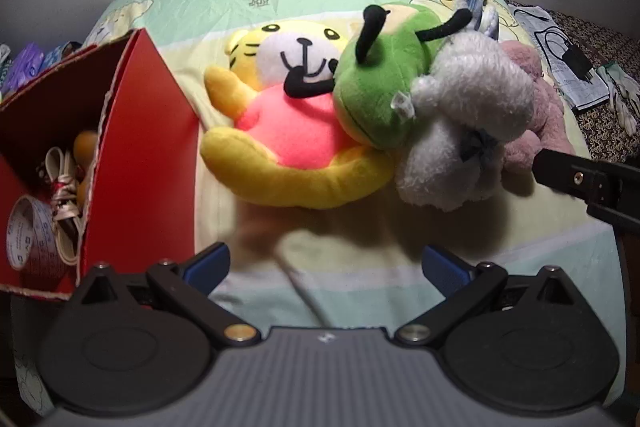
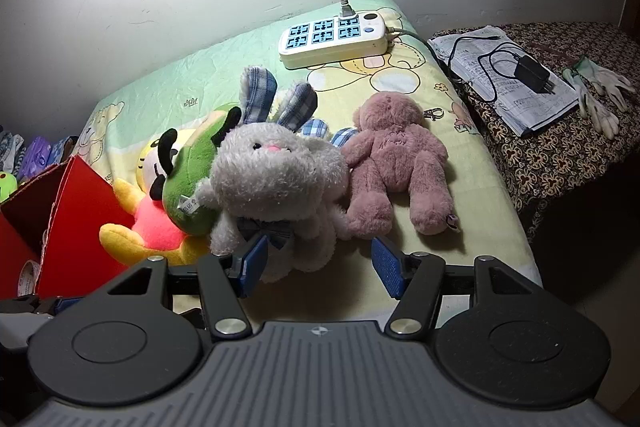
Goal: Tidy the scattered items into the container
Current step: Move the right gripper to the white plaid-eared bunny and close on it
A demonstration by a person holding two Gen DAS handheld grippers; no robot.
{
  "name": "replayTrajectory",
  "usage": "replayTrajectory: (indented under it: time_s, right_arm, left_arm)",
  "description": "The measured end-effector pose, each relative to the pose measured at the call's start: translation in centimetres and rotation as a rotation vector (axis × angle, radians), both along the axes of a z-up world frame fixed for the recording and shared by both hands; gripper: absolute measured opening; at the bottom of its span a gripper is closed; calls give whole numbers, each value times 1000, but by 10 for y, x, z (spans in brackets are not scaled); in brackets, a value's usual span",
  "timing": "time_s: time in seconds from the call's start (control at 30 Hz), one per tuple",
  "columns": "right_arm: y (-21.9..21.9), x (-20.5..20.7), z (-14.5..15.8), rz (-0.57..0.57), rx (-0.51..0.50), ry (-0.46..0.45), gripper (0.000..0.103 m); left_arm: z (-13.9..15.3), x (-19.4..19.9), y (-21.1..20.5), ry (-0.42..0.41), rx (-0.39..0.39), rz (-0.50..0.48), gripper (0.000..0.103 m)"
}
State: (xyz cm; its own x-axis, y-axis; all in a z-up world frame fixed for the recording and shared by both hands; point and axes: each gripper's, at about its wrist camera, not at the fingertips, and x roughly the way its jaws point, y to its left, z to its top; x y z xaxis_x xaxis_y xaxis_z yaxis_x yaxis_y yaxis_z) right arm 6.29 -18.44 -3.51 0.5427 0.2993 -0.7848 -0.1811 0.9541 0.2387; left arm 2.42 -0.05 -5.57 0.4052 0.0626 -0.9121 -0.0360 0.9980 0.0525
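**Right wrist view: open gripper at the grey rabbit's feet**

Right wrist view shows the right gripper (image 2: pixel 318 269) level over the bed sheet (image 2: pixel 472 227), its blue-padded jaws spread wide and holding nothing. The left pad sits just at the lower body of the grey rabbit (image 2: pixel 276 191); whether it touches is unclear.

The left gripper (image 1: pixel 326 265) also points forward over the sheet, jaws spread and empty. In the left wrist view a black finger of the right gripper reaches in from 3 o'clock toward the toys.

Beyond the rabbit, at 1 o'clock, a pink bear (image 2: pixel 400 171) lies face down, touching it. At 10 o'clock a green plush (image 2: pixel 192 179) leans on a yellow tiger (image 1: pixel 288 131) in a pink shirt. The red box (image 1: pixel 140 155) stands open at 9 o'clock, beside the tiger, with a tape roll (image 1: pixel 30 233) and ribbon inside; the tape's print is too small to read.

Farthest, at 12 o'clock, a power strip (image 2: pixel 334 41) rests by the wall. The sheet carries small stitched lettering, unreadable.
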Motion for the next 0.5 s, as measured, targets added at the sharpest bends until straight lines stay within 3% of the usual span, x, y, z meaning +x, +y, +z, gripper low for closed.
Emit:
replayTrajectory:
  time_s: [0.5]
  right_arm:
    - [-15, 2, 4, 49, -34, -11, 61]
  left_arm:
    - [11, -5, -23, -18, 20, 31, 102]
